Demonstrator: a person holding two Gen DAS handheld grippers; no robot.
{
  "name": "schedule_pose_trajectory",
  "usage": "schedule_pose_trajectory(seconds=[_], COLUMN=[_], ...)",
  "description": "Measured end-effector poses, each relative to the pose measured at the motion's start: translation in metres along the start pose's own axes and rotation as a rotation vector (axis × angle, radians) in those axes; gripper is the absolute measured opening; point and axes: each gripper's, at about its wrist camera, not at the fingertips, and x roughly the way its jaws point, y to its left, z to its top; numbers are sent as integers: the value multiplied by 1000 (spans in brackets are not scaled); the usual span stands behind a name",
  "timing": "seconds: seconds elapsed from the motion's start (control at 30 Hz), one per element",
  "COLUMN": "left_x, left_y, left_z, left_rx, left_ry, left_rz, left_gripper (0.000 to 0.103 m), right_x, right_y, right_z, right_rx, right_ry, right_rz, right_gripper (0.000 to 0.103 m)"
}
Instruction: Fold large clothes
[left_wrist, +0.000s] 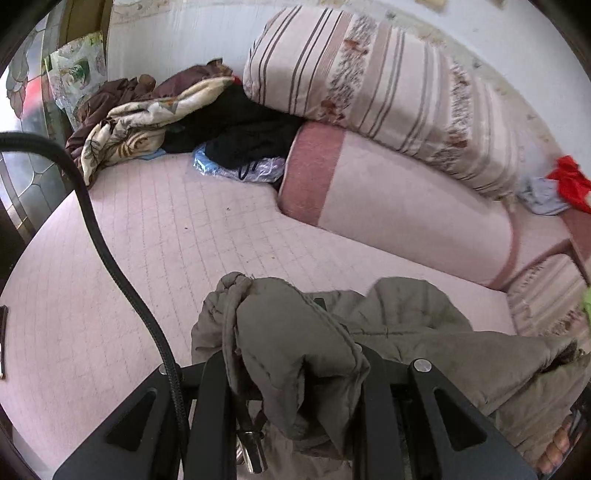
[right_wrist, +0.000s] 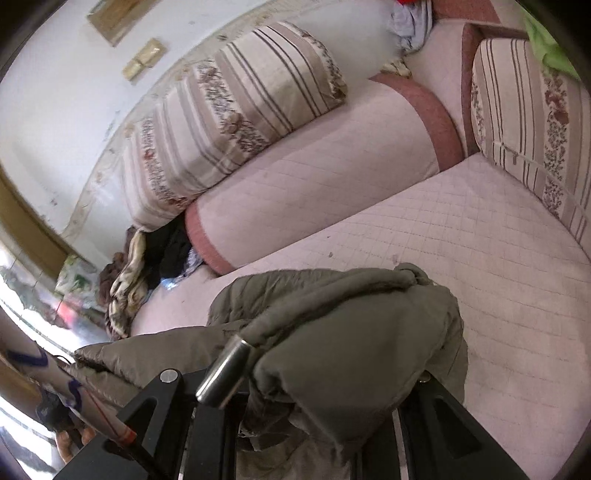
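Left wrist: tongs (left_wrist: 291, 373) grip olive jacket (left_wrist: 424, 332); no writing readable.

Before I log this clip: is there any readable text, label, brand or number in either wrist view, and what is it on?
None can be read.
Printed bag at the far end of the bed: pictures only, any lettering too blurred.
Olive jacket in both tongs: no tag or logo showing.
Metal cord end on the jacket: plain.
Striped cushion: floral pattern only.
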Motion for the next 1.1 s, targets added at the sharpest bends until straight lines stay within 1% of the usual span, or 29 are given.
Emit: schedule_pose_trajectory(seconds=[0.13,0.27,0.43,0.57,0.67,0.73,0.77,0.83,0.87,0.9,0.93,0.97,1.0,1.03,1.07,1.1], left_x=[46,85,132,156,169,169,165,155,147,139,128,121,114,104,96,87], left_y=[-4,-1,3,2,5,7,9,12,16,20,25,28,30,33,34,35], left_z=[18,28,28,23,23,27,29,33,36,38,41,44,46,49,52,55], left_rx=[-18,-39,-41,-24,-49,-64,-62,-69,-89,-111,-141,-159,-179,-200,-220,-237], left_ry=[46,86,130,150,187,200,203,197,190,185,179,177,174,165,154,141], left_rz=[44,73,120,151,135,102,78,26,-18,-63,-121,-153,-190,-229,-264,-296], left_gripper=[19,19,21,22,24,27,28,34,36,40,43,45,49,52,53,56], right_x=[44,88,135,163,179,183,183,180,174,170,160,149,142,128,117,105], right_y=[-1,-9,-15,-19,-27,-35,-36,-38,-37,-36,-35,-33,-32,-29,-27,-23], right_z=[19,33,38,37,33,32,31,33,34,34,36,38,38,40,41,42], right_rx=[19,38,34,7,13,53,65,76,79,81,89,98,100,98,90,78], right_ry=[32,70,103,114,120,127,130,136,131,124,106,80,60,19,-13,-46], right_rz=[-54,-90,-132,-176,-200,-193,-189,-171,-156,-143,-115,-93,-88,-93,-101,-100], right_gripper=[20,20,21,21,21,22,23,26,32,42,48,60,71,75,83,86])
